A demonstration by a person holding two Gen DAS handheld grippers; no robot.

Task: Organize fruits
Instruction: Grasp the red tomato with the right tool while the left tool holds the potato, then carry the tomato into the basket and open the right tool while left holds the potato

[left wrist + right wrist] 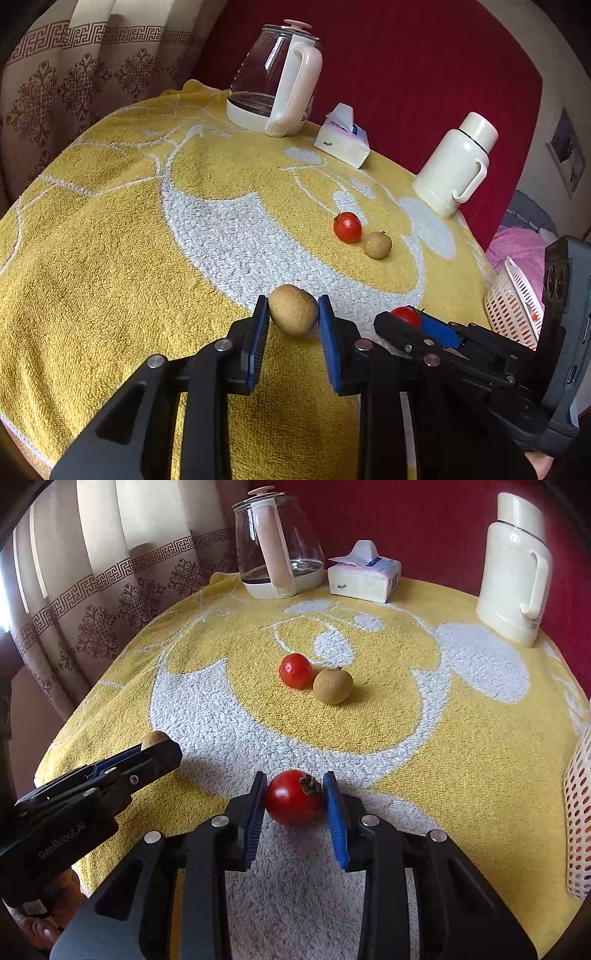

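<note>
Seen from the left wrist, the left gripper [293,314] is clamped on a tan, rough-skinned round fruit [293,309], its blue pads pressing the fruit's two sides just above the yellow-and-white towel [110,258] that covers the table; to its right the right gripper [410,319] grips a red fruit [405,315], a white perforated basket [506,302] sits at the table's right edge, and a second red fruit [347,226] and second tan fruit [377,244] lie touching each other farther back, near a glass kettle [275,79], a tissue pack [341,142] and a cream flask [456,166]. From the right wrist, that gripper's jaws are closed on the red fruit's flanks, its dried stem cap turned toward the right-hand pad, low over the towel, while the loose pair waits mid-table. Both held fruits look small and light; the red one's smooth, glossy skin seems prone to slipping and bruising, so a gentle hold across the widest part suits it, whereas the tan fruit's dry shell should take a firmer pinch.
</note>
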